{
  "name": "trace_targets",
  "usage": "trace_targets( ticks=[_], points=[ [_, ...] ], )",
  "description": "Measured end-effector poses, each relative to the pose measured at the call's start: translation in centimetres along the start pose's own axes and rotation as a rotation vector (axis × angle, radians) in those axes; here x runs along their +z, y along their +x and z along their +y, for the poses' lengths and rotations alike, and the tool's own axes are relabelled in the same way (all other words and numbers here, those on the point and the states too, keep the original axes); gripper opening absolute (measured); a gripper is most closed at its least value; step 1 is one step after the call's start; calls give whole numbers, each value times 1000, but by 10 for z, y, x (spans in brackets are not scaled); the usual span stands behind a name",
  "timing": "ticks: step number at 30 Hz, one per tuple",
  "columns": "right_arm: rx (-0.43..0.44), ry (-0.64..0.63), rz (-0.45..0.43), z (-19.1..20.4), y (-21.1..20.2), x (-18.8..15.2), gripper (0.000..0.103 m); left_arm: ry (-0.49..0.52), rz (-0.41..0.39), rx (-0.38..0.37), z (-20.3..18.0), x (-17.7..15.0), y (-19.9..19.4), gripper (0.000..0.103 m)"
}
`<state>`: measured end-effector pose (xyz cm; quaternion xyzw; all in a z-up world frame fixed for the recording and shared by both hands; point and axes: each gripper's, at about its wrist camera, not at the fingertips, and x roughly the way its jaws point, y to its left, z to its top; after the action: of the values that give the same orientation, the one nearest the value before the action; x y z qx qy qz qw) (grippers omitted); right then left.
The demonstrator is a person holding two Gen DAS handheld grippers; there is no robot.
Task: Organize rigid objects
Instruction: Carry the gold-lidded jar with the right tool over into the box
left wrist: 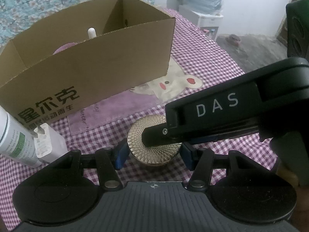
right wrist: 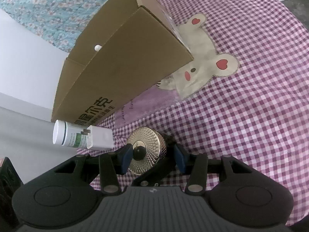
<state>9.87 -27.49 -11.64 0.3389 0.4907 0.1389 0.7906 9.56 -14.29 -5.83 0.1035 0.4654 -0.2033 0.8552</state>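
A round gold jar (left wrist: 154,154) with a cut-pattern lid rests on the purple checked bedspread (left wrist: 208,58). My left gripper (left wrist: 154,155) is shut on it, one blue pad against each side. The right gripper's black finger (left wrist: 154,135), marked DAS, reaches in from the right and lies across the lid. In the right wrist view the jar (right wrist: 148,139) sits between the pads of my right gripper (right wrist: 153,157). Its left pad meets the rim. A black finger of the left gripper (right wrist: 154,174) fills the gap at its right pad, so its hold is unclear.
An open cardboard box (left wrist: 87,73) stands just beyond the jar, with a white-capped item (left wrist: 91,32) and something purple (left wrist: 65,47) inside. A white and green tube (left wrist: 17,141) and a white charger plug (left wrist: 48,143) lie to the left. A black speaker (left wrist: 297,29) stands at far right.
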Motion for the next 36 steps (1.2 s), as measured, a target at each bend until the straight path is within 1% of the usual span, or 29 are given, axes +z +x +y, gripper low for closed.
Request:
trace_targets(
  ticks=[9, 18, 27, 36],
  points=[
    [3, -16, -8, 6, -2, 4, 50, 1, -13, 5, -1, 0, -6, 56],
    [9, -34, -33, 16, -18, 0, 50, 4, -44, 10, 0, 1, -21, 56],
    [24, -79, -85, 42, -47, -5, 50, -3, -112, 21, 2, 5, -53, 56],
    [81, -146, -133, 75, -69, -15, 50, -16, -171, 66, 8, 8, -94, 56]
  ],
)
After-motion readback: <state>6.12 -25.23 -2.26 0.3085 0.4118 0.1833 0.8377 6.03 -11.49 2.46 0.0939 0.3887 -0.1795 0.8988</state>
